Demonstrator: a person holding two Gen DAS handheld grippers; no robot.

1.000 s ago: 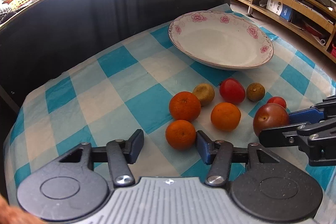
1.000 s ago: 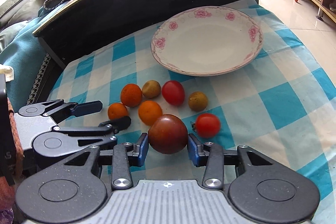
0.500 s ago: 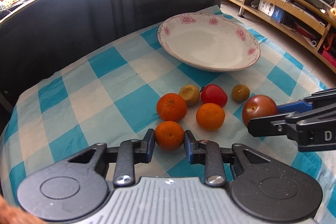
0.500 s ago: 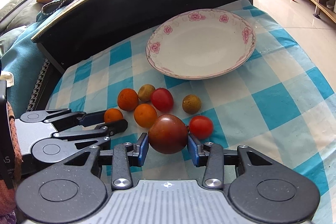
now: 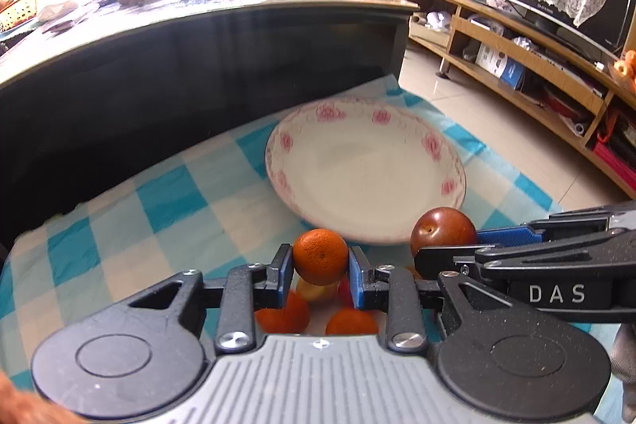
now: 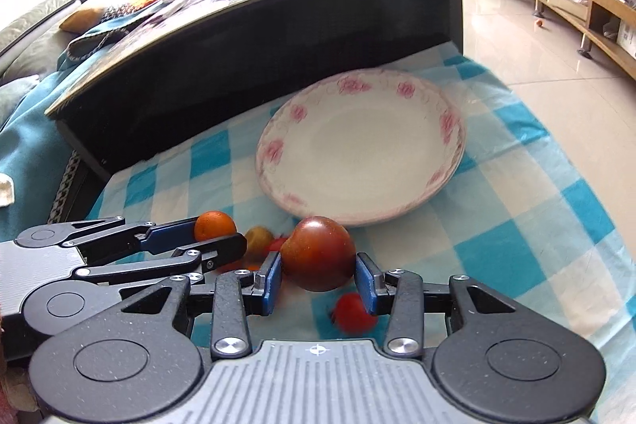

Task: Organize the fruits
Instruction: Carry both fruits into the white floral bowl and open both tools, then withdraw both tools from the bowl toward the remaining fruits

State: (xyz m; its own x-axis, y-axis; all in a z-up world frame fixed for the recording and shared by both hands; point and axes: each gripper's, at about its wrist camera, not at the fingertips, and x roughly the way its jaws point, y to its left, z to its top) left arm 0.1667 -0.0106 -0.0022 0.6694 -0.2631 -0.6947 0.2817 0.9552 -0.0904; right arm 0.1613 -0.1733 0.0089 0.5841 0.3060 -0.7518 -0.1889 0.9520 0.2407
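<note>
Blue pads of our left tongs (image 5: 320,275) clamp a small orange (image 5: 320,256), held above the other fruits on the checked cloth (image 5: 167,193). Our right tongs (image 6: 318,283) grip a dark red tomato (image 6: 318,253) the same way, with a small red tomato (image 6: 351,312) lying beneath. Just beyond both sits the white flowered plate (image 6: 449,118), bare, on the surface.

Black claw (image 5: 320,275) w/ blue pads, silver screws, "DAS" marking.
</note>
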